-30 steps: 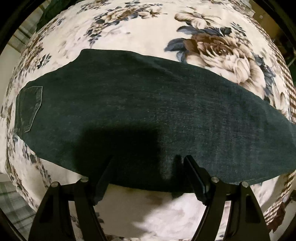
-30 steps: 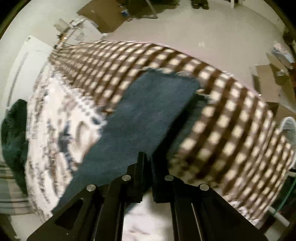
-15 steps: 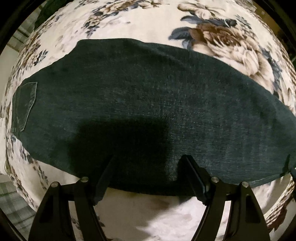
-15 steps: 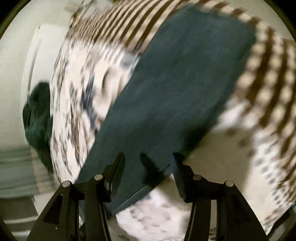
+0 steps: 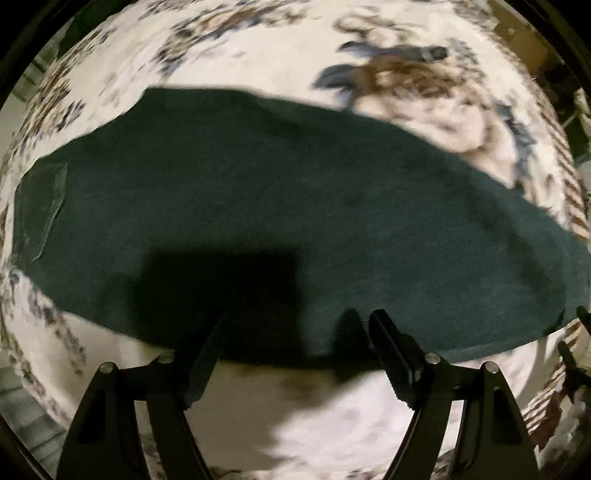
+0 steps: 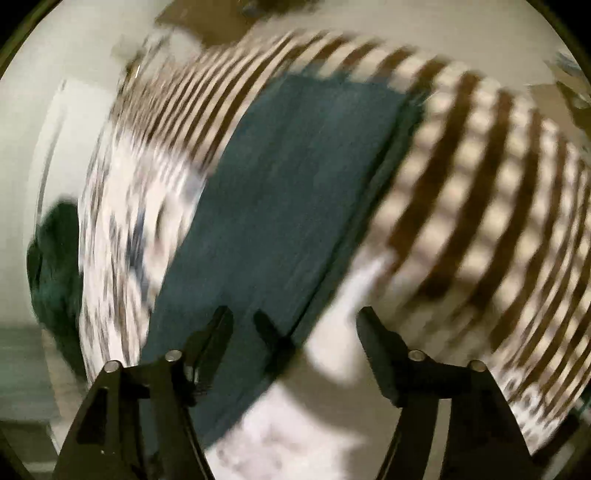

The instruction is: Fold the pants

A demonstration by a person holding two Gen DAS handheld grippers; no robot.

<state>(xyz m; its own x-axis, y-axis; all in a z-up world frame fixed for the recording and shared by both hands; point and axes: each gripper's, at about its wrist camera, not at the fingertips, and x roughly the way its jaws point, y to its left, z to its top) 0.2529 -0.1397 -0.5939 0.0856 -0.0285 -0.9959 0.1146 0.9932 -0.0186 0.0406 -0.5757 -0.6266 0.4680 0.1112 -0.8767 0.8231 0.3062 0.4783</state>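
Dark teal denim pants (image 5: pixel 295 192) lie flat across a floral bedspread (image 5: pixel 258 48), folded lengthwise, with a back pocket (image 5: pixel 40 210) at the left end. My left gripper (image 5: pixel 297 317) points down over the near edge of the pants, its jaws wide and still opening a little, nothing between the pads. In the blurred right wrist view the pants leg (image 6: pixel 288 184) runs up to its hem (image 6: pixel 343 81). My right gripper (image 6: pixel 294 310) hovers over the leg's near edge, jaws opening, with no cloth pinched between them.
The bedspread has a brown-and-cream checked border (image 6: pixel 480 184) under the hem end. A dark green bundle (image 6: pixel 55 258) sits at the far left of the bed. Pale floor and cardboard boxes (image 6: pixel 207 22) lie beyond the bed's edge.
My right gripper went from shut to open and shifted along the pants leg. The left gripper sank slightly toward the pants, which now fill more of its view.
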